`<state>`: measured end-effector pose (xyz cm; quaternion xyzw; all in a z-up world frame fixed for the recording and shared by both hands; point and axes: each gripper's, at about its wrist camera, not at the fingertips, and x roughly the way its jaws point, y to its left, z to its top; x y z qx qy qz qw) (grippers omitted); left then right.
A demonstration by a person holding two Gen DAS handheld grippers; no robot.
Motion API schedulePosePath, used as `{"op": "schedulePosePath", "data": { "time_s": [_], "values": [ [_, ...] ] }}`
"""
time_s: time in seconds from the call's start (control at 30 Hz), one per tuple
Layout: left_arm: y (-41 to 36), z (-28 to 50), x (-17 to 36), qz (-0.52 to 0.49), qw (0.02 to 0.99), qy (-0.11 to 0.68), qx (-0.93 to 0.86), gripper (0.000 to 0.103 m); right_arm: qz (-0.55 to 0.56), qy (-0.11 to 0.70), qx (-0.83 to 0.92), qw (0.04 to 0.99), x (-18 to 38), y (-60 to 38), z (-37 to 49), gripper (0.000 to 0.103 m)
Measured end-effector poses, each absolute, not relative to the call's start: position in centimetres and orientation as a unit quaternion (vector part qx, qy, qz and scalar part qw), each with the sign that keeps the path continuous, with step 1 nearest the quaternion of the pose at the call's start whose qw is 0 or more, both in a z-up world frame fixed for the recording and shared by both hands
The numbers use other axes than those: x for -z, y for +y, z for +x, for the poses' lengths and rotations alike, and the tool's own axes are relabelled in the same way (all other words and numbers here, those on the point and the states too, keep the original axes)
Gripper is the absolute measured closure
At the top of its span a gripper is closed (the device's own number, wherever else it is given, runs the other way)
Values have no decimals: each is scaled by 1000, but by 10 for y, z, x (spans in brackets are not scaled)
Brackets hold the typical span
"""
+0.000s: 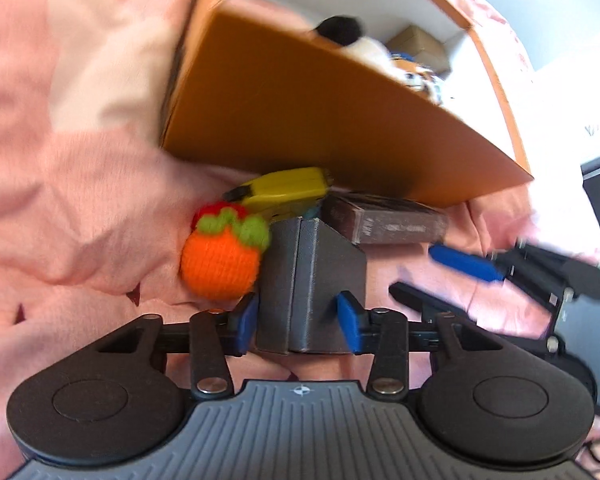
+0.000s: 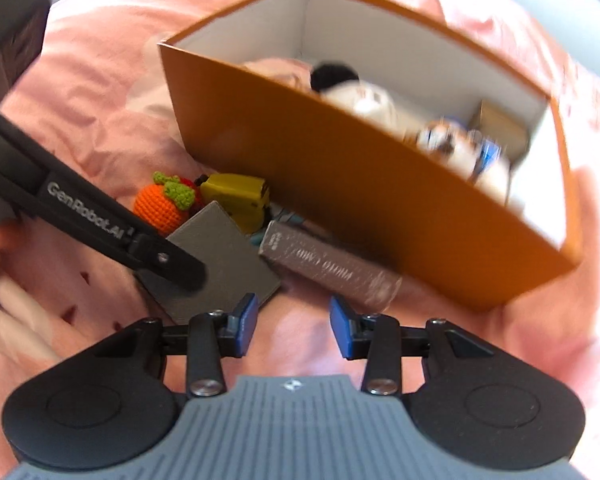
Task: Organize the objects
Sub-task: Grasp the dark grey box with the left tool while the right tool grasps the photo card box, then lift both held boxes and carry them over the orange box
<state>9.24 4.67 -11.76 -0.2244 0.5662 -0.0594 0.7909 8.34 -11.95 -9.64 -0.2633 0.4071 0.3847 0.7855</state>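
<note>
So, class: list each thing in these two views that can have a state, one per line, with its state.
Orange box: open, no lid, toys inside.
Grey box: between the left gripper's fingers, pads against its sides.
Right gripper: fingers apart, nothing between them.
Knitted orange fruit: lying on the pink cloth, outside the orange box.
Yellow toy: outside, beside the orange box.
Brown carton: lying flat, outside.

Orange boxes: you have one (image 2: pixel 340 184)
Grey boxes: one (image 1: pixel 312 280)
Crocheted fruits: two (image 1: pixel 220 260)
Brown cartons: one (image 2: pixel 332 272)
Yellow toys: one (image 2: pixel 236 200)
</note>
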Motion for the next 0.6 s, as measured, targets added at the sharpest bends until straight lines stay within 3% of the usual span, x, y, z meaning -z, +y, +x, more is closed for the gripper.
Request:
{"op": "schedulePosePath", "data": {
  "time_s": [0.27,0.6],
  "values": [
    [36,94,101,-198,797,563,94,64,-451,283,-395,749,97,-104,76,59],
    [19,104,114,-210,784,575,103,65,-546,227,-464,660,115,-96,81,61]
  ]
}}
